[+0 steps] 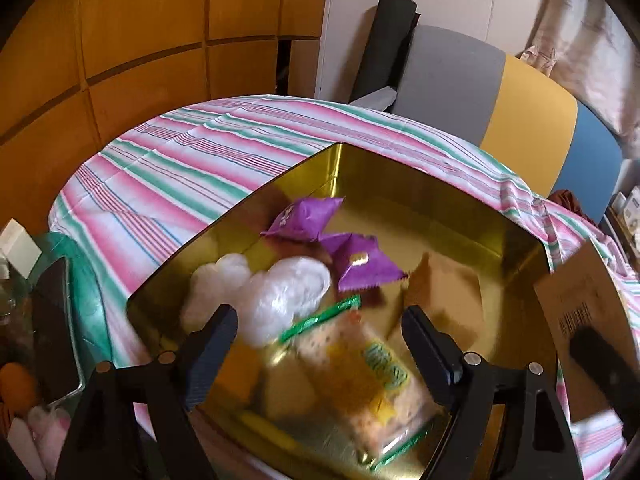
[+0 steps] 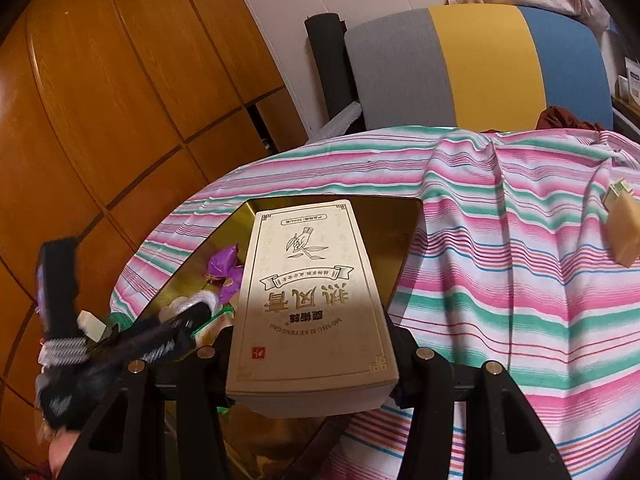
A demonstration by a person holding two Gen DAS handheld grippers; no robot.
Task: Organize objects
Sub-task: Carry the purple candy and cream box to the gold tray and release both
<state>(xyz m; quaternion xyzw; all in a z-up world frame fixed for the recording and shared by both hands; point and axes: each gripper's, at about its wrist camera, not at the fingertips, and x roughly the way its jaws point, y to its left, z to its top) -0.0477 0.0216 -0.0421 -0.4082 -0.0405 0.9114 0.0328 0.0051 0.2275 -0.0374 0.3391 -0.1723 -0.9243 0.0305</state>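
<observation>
Left wrist view: left gripper (image 1: 320, 344) hangs over a gold tin (image 1: 500, 232) on the striped cloth (image 1: 180, 168), fingers (image 1: 212, 344) spread wide w/ nothing pinched; a blurred snack packet (image 1: 372, 376) lies in the tin below them, near two purple packets (image 1: 360, 260) & white wrapped pieces (image 1: 280, 292). Right wrist view: right gripper (image 2: 312, 344) has its fingers clamped on the near end of a cream box (image 2: 308, 300) w/ gold print, held over the tin's right edge. Small tan box (image 2: 622, 220) sits apart on the cloth at right.

The cracker packet (image 1: 372, 376) is motion-blurred; the beige box (image 2: 312, 312) hides the tin's right half.
</observation>
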